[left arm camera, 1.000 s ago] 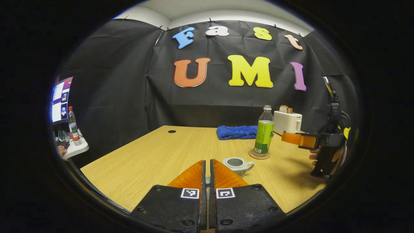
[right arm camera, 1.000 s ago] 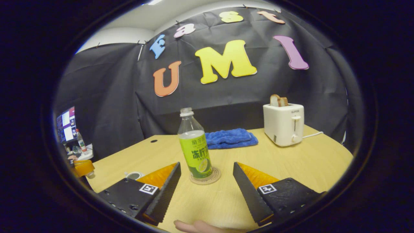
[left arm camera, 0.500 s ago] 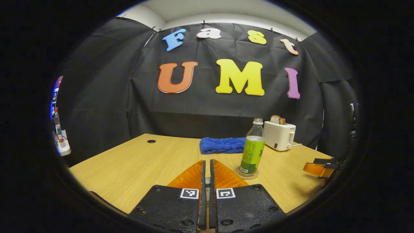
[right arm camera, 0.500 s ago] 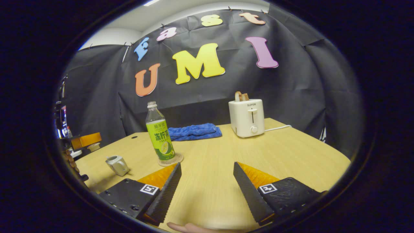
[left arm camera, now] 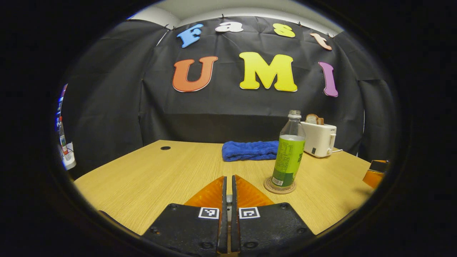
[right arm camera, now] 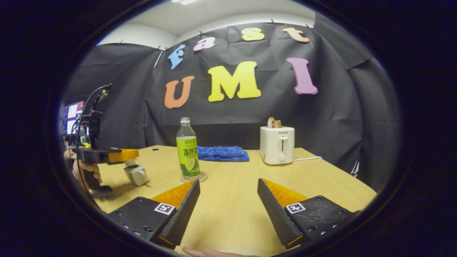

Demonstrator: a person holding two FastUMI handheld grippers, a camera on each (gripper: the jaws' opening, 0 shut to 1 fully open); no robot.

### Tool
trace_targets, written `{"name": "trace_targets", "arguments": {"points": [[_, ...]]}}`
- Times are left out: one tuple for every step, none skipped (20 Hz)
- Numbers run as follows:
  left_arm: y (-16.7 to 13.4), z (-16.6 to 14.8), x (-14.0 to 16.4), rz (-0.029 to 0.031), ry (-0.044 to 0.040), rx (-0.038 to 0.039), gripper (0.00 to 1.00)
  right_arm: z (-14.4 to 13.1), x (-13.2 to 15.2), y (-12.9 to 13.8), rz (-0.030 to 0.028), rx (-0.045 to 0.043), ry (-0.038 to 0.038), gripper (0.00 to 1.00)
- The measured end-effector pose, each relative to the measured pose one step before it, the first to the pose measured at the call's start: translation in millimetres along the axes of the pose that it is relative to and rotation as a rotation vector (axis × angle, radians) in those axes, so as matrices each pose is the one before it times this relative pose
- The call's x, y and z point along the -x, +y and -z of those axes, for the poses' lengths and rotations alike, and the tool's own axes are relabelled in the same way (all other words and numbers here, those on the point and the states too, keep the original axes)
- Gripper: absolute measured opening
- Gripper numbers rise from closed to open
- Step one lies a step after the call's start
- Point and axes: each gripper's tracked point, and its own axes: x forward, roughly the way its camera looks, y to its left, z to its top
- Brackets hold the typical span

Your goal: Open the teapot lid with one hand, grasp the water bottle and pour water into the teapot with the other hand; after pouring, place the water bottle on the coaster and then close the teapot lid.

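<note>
1. The water bottle (left arm camera: pixel 288 150) stands upright on the round coaster (left arm camera: pixel 280 186), on the wooden table (left arm camera: pixel 150 182) — cap on, green label around its body.
2. The left gripper (left arm camera: pixel 228 185) has its fingers pressed together; seen from the right gripper view it hangs just above the teapot (right arm camera: pixel 136 175), and a small pale piece (probably the lid, though too small to be sure) sits pinched under its tips.
3. The teapot sits open-topped on the table, left of the bottle in the right gripper view.
4. The right gripper (right arm camera: pixel 228 185) is spread wide with nothing between its fingers, low over the table, well apart from the bottle.
5. Behind the bottle lie a blue towel (right arm camera: pixel 222 153) and a white toaster (right arm camera: pixel 277 145) — bread in its slot.
</note>
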Motion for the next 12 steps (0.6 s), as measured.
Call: {"name": "trace_targets", "arguments": {"points": [[-0.17, 3.52, -2.7, 0.00593, 0.0153, 0.0026, 0.06, -2.7, 1.02, 2.64, -0.0059, 0.0042, -0.014, 0.96], [-5.71, 0.53, 0.8, 0.01439, -0.00082, 0.00106, 0.06, -3.01, 1.29, 3.21, -0.00936, -0.00045, -0.01179, 0.96], [-0.08, 0.36, -1.14, 0.0012, 0.00044, -0.00396, 0.06, 0.55, 0.49, 5.77, -0.017, -0.0051, 0.00372, 0.96], [1.09, 2.53, -0.82, -0.00156, 0.00588, -0.0041, 0.06, 0.68, 1.26, 5.76, -0.0198, 0.00339, 0.00305, 0.96], [-0.14, 2.62, -1.37, -0.00276, 0.00639, 0.00025, 0.06, -3.75, 1.37, 6.81, -0.0217, 0.00939, -0.00958, 0.96], [-1.44, 2.95, -2.61, 0.0001, 0.00907, 0.00234, 0.06, -2.62, 1.58, 2.64, -0.00562, 0.01248, -0.00712, 0.96], [-0.63, 1.94, -0.8, -0.00024, 0.0054, 0.00086, 0.06, 0.23, 1.89, 1.49, -0.00412, 0.01178, -0.00493, 0.96], [0.3, 1.11, -0.31, -0.00161, -0.00221, -0.0034, 0.06, -0.98, 1.06, 2.74, -0.00472, 0.01342, -0.00351, 0.96], [-0.14, -0.72, -0.47, -0.00171, -0.00059, -0.00339, 0.06, -0.47, 0.95, 2.04, -0.00191, 0.00959, -0.00299, 0.96], [0.08, 0.68, 0.46, -0.00105, 0.00214, 0.00035, 0.06, -0.68, 1.09, 1.3, 0.00241, 0.00116, 0.00382, 0.96], [-1.64, 0.43, 0.1, 0.00117, 0.00429, 0.00067, 0.07, 2.51, 1.56, 1.54, 0.00001, -0.00707, 0.01108, 0.96], [-0.54, 0.03, 0.63, 0.00347, 0.00252, -0.00145, 0.08, 1.4, 2.51, 4.16, -0.00803, -0.01525, 0.0149, 0.96]]}}
